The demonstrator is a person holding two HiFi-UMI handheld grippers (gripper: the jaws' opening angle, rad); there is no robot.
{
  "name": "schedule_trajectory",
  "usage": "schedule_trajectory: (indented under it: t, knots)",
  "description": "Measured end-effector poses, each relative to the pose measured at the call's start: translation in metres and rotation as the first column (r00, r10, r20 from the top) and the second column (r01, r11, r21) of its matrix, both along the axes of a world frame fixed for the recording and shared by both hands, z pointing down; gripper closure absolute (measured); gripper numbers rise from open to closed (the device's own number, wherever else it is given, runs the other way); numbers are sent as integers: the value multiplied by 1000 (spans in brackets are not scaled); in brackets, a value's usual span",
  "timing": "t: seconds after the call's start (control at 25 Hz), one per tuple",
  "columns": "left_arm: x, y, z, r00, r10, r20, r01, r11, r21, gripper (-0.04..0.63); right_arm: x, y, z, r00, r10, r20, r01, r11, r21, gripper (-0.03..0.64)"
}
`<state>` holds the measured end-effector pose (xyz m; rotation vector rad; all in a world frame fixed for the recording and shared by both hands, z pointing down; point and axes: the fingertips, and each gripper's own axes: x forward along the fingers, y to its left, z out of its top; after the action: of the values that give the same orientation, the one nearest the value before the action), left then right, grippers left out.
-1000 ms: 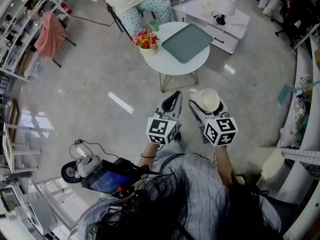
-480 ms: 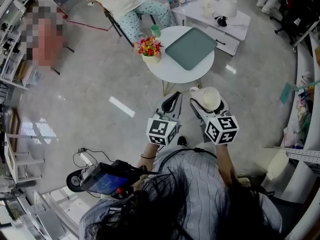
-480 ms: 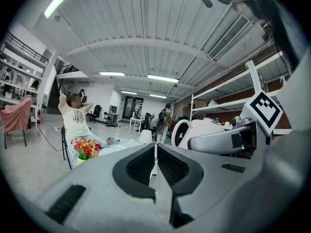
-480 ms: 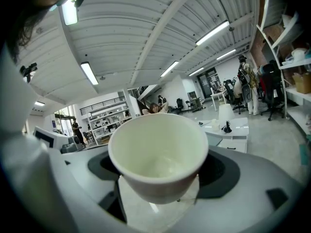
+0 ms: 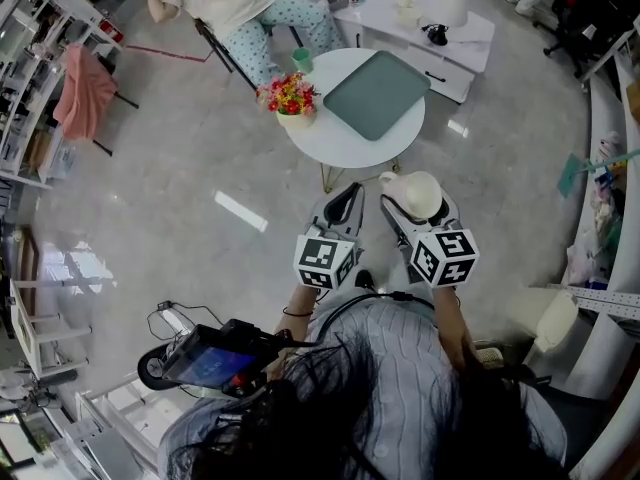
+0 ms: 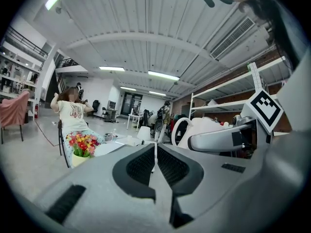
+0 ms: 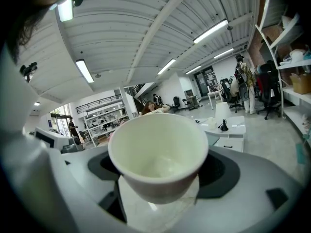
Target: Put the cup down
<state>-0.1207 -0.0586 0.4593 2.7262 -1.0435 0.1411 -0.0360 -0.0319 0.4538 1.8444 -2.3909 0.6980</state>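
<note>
From the head view we see the right gripper (image 5: 414,204) clamped on a cream cup (image 5: 421,194), mouth up, held in the air short of the round white table (image 5: 325,146) (it rests on nothing). On that table lie a grey-green tray (image 5: 377,93), a pot of red and yellow flowers (image 5: 290,100) and a small green cup (image 5: 302,60). The left gripper (image 5: 347,196) hangs just beside the right one. In the left gripper view we find its jaws pressed together with nothing between them; the cream cup's looped handle shows at the right. In the right gripper view the cup sits between the two dark pads (image 7: 221,176), which press its lower wall; its inside is pale, smooth and empty
</note>
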Motion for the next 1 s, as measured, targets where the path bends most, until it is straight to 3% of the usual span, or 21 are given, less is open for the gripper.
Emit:
schedule_trajectory:
  t: [0.52,1.0]
  knots:
    - [32,-45,7,999,-35,24,35,999,-23,575,41,-60,13,1000,-22,10,22,1000,-20,209]
    - [98,-110,12,996,-81,48,84,995,-48,575,114,-135,19,998,-63,24,64,997,-44,209]
